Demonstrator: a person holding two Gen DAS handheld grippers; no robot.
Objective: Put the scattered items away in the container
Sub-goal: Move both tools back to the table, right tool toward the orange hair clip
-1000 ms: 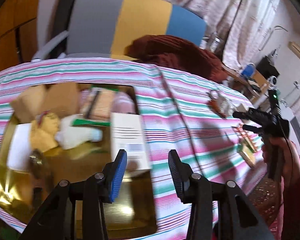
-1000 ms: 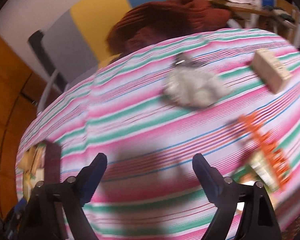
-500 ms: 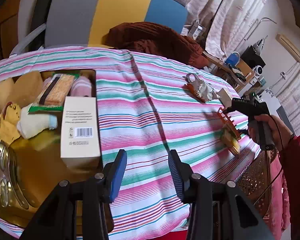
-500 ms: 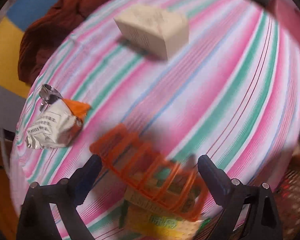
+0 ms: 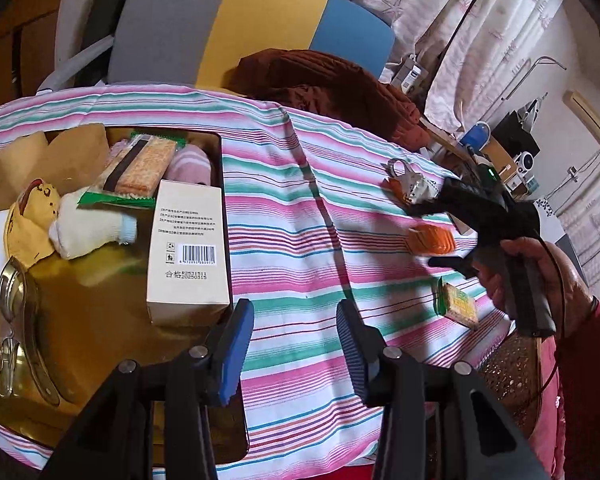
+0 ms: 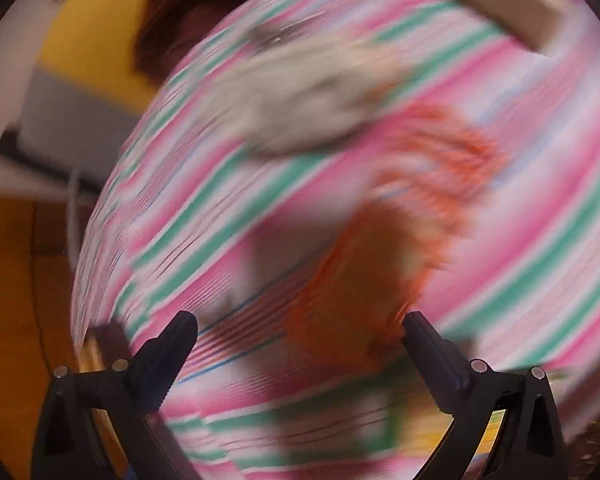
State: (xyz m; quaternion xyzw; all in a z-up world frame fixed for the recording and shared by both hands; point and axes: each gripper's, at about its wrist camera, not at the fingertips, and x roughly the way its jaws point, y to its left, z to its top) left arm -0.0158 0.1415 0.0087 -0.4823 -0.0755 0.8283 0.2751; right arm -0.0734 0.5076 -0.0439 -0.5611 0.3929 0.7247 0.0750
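Left wrist view: the gold container (image 5: 100,340) is seen on the striped tablecloth (image 5: 300,240), holding a beige box (image 5: 188,248), a wafer packet (image 5: 140,168) and a white sock (image 5: 92,232). An orange item (image 5: 430,239), a silver pouch (image 5: 410,184) and a yellow packet (image 5: 458,304) are scattered well apart from it. The left gripper (image 5: 296,354) is spread, empty. The right gripper (image 6: 300,344) is wide, nothing held, above the blurred orange item (image 6: 364,280).

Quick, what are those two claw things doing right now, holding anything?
Left gripper: open, holding nothing, above the table edge beside the container.
Right gripper: open, holding nothing, over the orange item; that view is blurred.
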